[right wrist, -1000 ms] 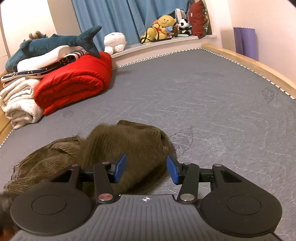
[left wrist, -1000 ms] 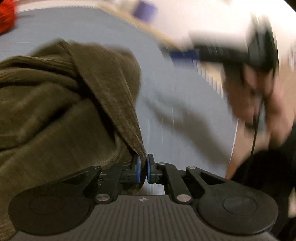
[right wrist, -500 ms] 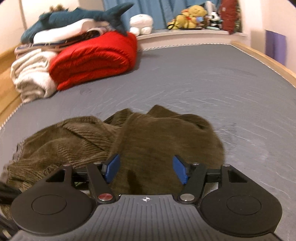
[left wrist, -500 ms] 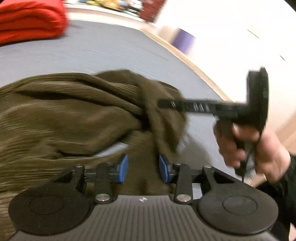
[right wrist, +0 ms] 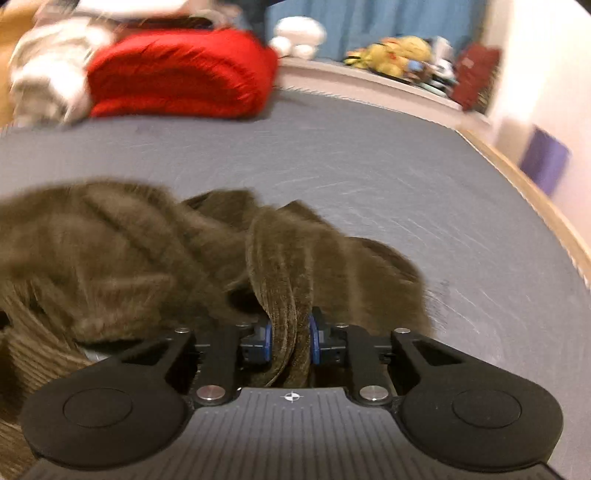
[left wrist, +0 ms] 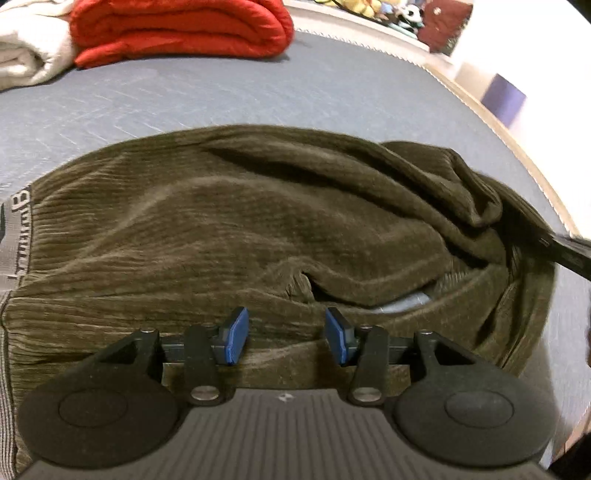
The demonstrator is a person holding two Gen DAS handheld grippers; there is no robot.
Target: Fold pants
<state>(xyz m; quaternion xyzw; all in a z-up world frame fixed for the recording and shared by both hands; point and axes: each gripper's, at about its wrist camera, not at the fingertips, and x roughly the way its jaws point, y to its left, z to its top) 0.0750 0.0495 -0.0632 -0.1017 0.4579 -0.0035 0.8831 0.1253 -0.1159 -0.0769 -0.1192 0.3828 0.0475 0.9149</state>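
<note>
On the grey mattress [right wrist: 369, 177], near the red quilt [right wrist: 177, 74], my right gripper [right wrist: 290, 339] has just clamped the pants [left wrist: 221, 221]; my left gripper [left wrist: 284, 336] has just spread, empty.

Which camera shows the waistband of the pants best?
The left wrist view: the grey lettered waistband runs down the left edge of the brown pants. The right wrist view shows only bunched fabric, pinched by the right gripper; no waistband.

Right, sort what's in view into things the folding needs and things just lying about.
For the job:
- olive corduroy pants
- right gripper, clamped on a fold
- left gripper, open above them

Lying about:
- red quilt
- white blanket
- plush toys
- purple roll
</note>
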